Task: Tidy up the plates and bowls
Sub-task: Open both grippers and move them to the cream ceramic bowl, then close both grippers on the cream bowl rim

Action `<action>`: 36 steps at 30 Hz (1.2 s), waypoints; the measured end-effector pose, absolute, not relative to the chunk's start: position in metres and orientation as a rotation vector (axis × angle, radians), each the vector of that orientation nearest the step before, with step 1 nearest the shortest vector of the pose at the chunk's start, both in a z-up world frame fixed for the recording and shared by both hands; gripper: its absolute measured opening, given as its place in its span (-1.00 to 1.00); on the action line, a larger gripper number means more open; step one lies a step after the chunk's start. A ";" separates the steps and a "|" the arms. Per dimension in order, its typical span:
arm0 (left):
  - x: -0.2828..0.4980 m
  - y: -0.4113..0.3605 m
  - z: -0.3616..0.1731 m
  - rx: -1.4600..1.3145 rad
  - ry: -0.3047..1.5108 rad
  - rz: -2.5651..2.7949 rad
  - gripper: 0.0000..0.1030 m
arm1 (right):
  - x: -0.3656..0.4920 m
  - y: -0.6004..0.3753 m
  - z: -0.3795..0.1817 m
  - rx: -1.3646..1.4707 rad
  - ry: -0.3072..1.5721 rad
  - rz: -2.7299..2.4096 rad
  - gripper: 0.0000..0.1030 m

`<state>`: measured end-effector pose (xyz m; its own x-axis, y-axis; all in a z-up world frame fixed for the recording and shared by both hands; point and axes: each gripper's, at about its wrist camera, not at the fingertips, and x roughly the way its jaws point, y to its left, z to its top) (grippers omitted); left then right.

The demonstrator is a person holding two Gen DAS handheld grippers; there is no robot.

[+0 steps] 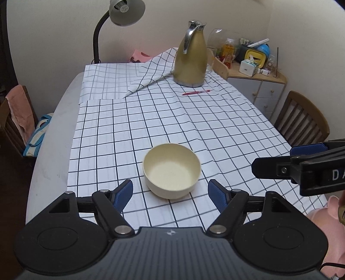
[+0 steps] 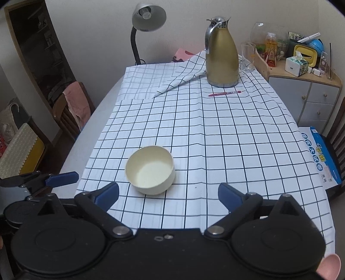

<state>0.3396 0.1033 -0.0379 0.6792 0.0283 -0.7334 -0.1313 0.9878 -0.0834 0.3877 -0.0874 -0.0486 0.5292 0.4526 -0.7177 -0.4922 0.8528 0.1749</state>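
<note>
A cream bowl (image 1: 172, 170) stands upright and empty on the checked tablecloth (image 1: 194, 120), near the front. My left gripper (image 1: 170, 192) is open, its blue-padded fingers just short of the bowl on either side, touching nothing. In the right wrist view the bowl (image 2: 150, 170) lies ahead and left of my right gripper (image 2: 168, 193), which is open and empty. The right gripper also shows from the side at the right of the left wrist view (image 1: 280, 159). The left gripper's finger (image 2: 60, 178) shows at the left of the right wrist view.
A gold thermos jug (image 1: 190, 57) stands at the far end with a red pen (image 1: 196, 92) before it and a glass behind. A desk lamp (image 1: 120, 13) rises at the back left. Chairs flank the table. A blue-and-white booklet (image 2: 323, 157) lies at the right edge.
</note>
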 end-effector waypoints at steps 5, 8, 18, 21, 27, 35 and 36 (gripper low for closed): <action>0.369 0.115 -0.056 -0.133 0.866 0.105 0.48 | 0.420 -0.071 -0.063 -0.040 0.873 0.560 0.89; 0.385 0.122 -0.069 -0.142 0.891 0.112 0.48 | 0.440 -0.061 -0.073 -0.043 0.903 0.554 0.84; 0.427 0.141 -0.111 -0.201 0.976 0.145 0.48 | 0.487 -0.033 -0.123 -0.041 1.007 0.521 0.54; 0.436 0.144 -0.120 -0.221 0.997 0.147 0.46 | 0.494 -0.026 -0.135 -0.050 1.029 0.514 0.43; 0.449 0.141 -0.132 -0.192 1.025 0.142 0.20 | 0.504 -0.017 -0.149 -0.056 1.059 0.513 0.09; 0.457 0.137 -0.141 -0.166 1.055 0.136 -0.35 | 0.506 -0.008 -0.156 -0.067 1.069 0.529 -0.32; 0.457 0.138 -0.141 -0.162 1.059 0.140 -0.38 | 0.506 -0.007 -0.156 -0.068 1.071 0.530 -0.40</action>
<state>0.4574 0.1376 -0.1415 0.4826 0.0370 -0.8751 -0.1923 0.9792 -0.0647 0.5060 -0.0071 -0.1564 0.3674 0.3796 -0.8491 -0.4445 0.8736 0.1981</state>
